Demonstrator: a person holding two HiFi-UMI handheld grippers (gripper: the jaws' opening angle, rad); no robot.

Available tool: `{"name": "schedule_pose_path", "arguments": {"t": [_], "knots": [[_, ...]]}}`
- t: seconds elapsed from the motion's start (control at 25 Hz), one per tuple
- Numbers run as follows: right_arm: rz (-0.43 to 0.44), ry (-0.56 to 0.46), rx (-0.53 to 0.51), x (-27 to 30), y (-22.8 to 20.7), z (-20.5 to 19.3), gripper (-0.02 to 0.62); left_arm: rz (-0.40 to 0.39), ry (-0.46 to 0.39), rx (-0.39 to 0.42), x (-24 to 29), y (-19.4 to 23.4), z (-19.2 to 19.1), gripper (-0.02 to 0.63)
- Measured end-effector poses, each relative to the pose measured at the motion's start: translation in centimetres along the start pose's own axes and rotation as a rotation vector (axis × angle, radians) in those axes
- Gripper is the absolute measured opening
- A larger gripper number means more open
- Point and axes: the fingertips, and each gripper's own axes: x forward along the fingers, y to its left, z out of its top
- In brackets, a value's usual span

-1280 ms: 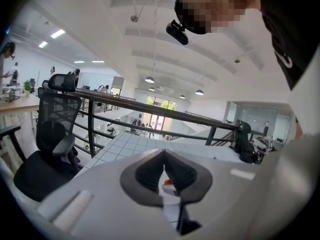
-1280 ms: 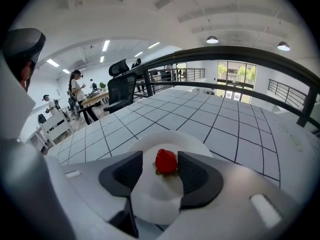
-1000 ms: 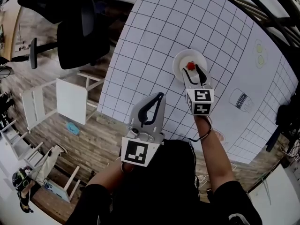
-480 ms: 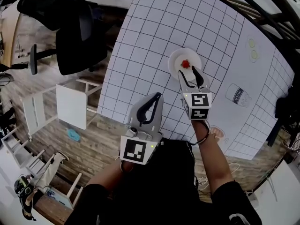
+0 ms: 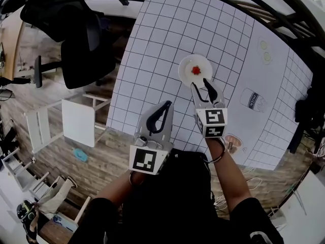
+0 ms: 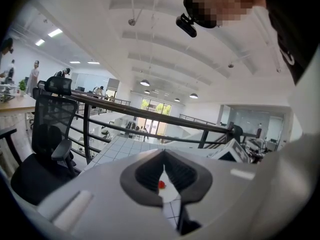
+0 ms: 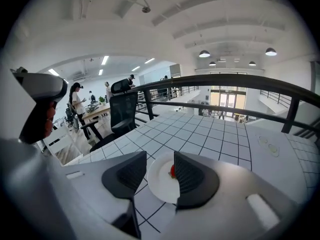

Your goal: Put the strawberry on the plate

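Since a second ago the right tongs [image 5: 199,83] have drawn back toward the person, away from the plate [image 5: 184,64]. The strawberry [image 5: 196,70] lies on the plate, so the task looks done. The left tongs [image 5: 166,105] are pressed together and empty, over the near edge. The right tongs are closing on nothing, just near of the plate. Left of the gridded surface [image 5: 167,29], a black chair [image 5: 84,39] stands on wooden floor [image 5: 96,156]. Railings [image 7: 240,81] run along the far side.
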Motion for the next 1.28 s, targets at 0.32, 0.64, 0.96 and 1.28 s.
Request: {"name": "schedule_pose_path", "arguments": {"t": [0.32, 0.64, 0.96, 1.28], "knots": [[-0.016, -0.042, -0.008, -3.5, 1.0, 1.9, 0.156, -0.039, -0.027, 0.034, -1.3, -1.0, 1.1, 0.011], [-0.051, -0.098, 0.015, -7.8, 2.6, 4.2, 0.137, -0.082, -0.064, 0.059, -2.3, -2.0, 2.5, 0.011], [-0.122, -0.191, 0.034, -12.2, 3.5, 7.5, 0.09, -0.133, -0.106, 0.065, -3.6, -3.1, 4.2, 0.011], [-0.212, -0.263, 0.053, -17.6, 4.1, 8.4, 0.04, -0.196, -0.13, 0.087, -5.3, -5.4, 5.1, 0.011]]}}
